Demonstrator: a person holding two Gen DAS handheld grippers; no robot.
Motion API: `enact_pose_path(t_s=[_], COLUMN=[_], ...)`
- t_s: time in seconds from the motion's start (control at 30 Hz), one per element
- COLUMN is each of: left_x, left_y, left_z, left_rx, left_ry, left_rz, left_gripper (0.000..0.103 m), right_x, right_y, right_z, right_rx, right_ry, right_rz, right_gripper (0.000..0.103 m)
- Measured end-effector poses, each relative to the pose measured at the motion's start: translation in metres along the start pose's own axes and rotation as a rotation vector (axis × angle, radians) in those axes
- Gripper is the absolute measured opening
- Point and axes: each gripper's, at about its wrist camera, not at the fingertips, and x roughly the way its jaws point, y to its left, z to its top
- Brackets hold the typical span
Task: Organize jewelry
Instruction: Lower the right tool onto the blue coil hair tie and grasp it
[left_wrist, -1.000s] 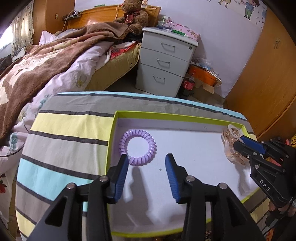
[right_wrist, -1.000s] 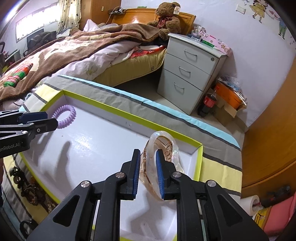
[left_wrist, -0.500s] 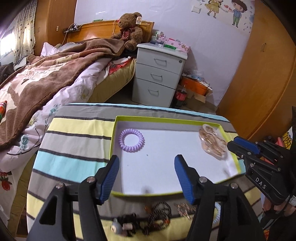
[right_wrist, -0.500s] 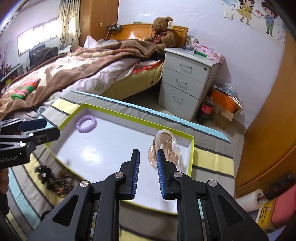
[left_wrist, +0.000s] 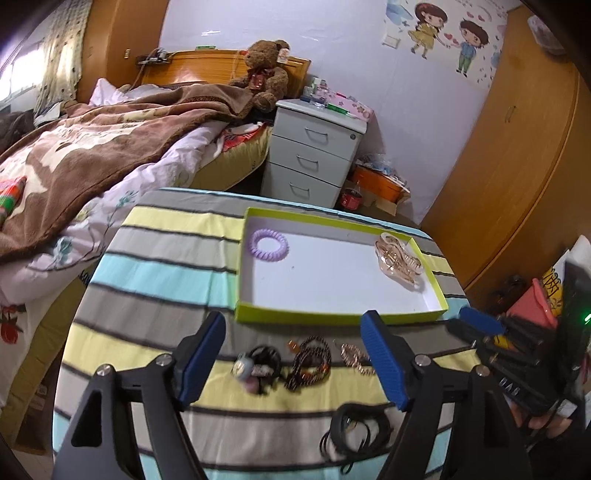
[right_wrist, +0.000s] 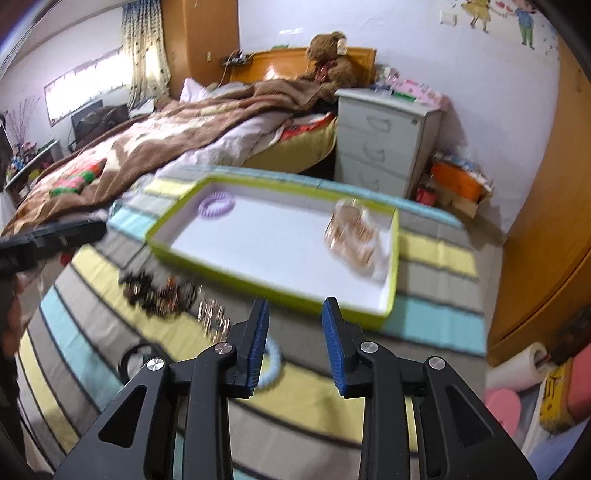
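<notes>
Both grippers pulled back from the tray since a second ago. Left gripper (left_wrist: 293, 356) is spread wide and empty, low centre, over the braided bracelet (left_wrist: 309, 362). Right gripper (right_wrist: 293, 332) is parted, empty. Drop straight down, pinch one piece. Farther up, the tray (left_wrist: 332, 317) holds a purple coil hair tie (left_wrist: 269, 245) and a hair claw (left_wrist: 397, 258).

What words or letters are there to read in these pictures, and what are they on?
"DAS", seen upside down, on the body of the right hand-held gripper in the left wrist view.
Tag on the teddy bear: too small to read.
Yellow item with dark characters at the right edge: too blurred to read.
Wall stickers: cartoon children and hearts, no words.
</notes>
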Motion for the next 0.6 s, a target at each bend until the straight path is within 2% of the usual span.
enact_pose_path(t_s=[0.07,0.2,0.4,0.6], left_x=[-0.006,-0.017,-0.023,-0.024], left_y=[0.009,0.023,0.050,0.064], left_z=[-0.008,-0.023,-0.044,-0.057], left_rx=[-0.022,-0.041,-0.106,-0.118], left_ry=[-0.002,-0.007,-0.004,0.015], left_rz=[-0.001,-0.004,-0.004,-0.007], left_gripper=[0.082,0.084,0.086,0.086], right_x=[0.007,0.020,0.037,0.050], right_y=[0.002,0.004,0.007,0.009], right_z=[-0.010,-0.024,-0.033,-0.038], right_rx=[0.001,0.020,0.036,0.053], right_ry=[0.027,0.065,0.104,0.129], right_rz=[0.000,0.044,0.032,-0.002], right_gripper=[0.032,0.042,0.043,0.043])
